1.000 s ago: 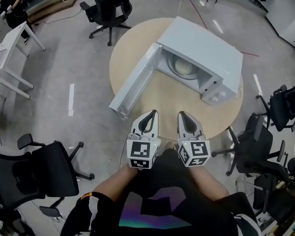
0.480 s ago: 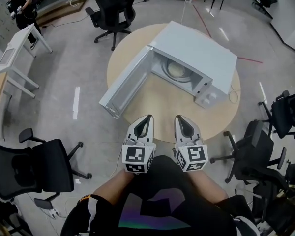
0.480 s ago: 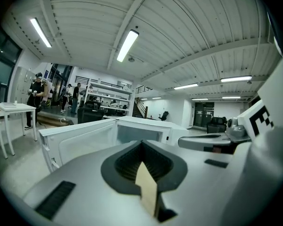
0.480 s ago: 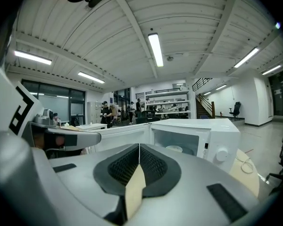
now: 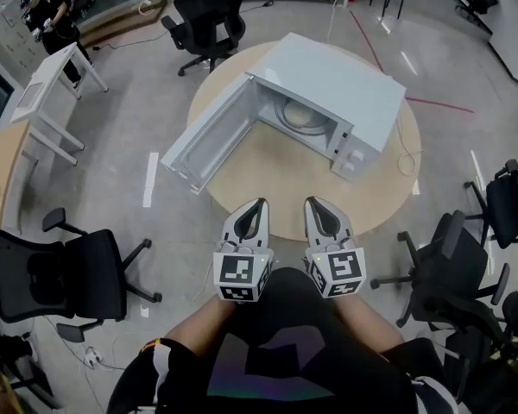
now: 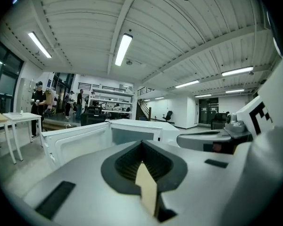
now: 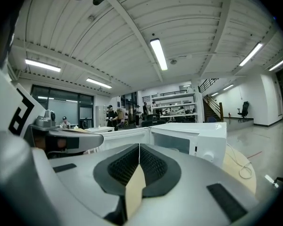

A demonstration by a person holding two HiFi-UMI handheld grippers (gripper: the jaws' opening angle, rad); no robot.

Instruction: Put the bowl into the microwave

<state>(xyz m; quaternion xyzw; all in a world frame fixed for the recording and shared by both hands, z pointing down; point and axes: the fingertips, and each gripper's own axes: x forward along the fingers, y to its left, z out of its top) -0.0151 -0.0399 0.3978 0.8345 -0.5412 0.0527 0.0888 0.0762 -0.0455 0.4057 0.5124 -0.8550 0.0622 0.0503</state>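
A white microwave (image 5: 337, 84) stands on the round wooden table (image 5: 285, 184) with its door (image 5: 209, 134) swung open to the left. Inside its cavity lies a pale round bowl (image 5: 299, 114) on the turntable. My left gripper (image 5: 257, 203) and right gripper (image 5: 315, 202) hover side by side over the table's near edge, both shut with nothing between the jaws. In the left gripper view the shut jaws (image 6: 141, 142) point at the open door (image 6: 75, 140). From the right gripper view, the shut jaws (image 7: 139, 146) face the microwave (image 7: 193, 135).
Black office chairs stand round the table: one behind (image 5: 209, 11), one at left (image 5: 65, 274), two at right (image 5: 453, 274). A white desk (image 5: 56, 76) stands far left, with people (image 5: 52, 11) beyond it. A cable (image 5: 406, 158) lies on the table right of the microwave.
The head view has shifted, so the microwave and table now sit higher and further left. Both grippers stay shut and side by side at the table's near edge.
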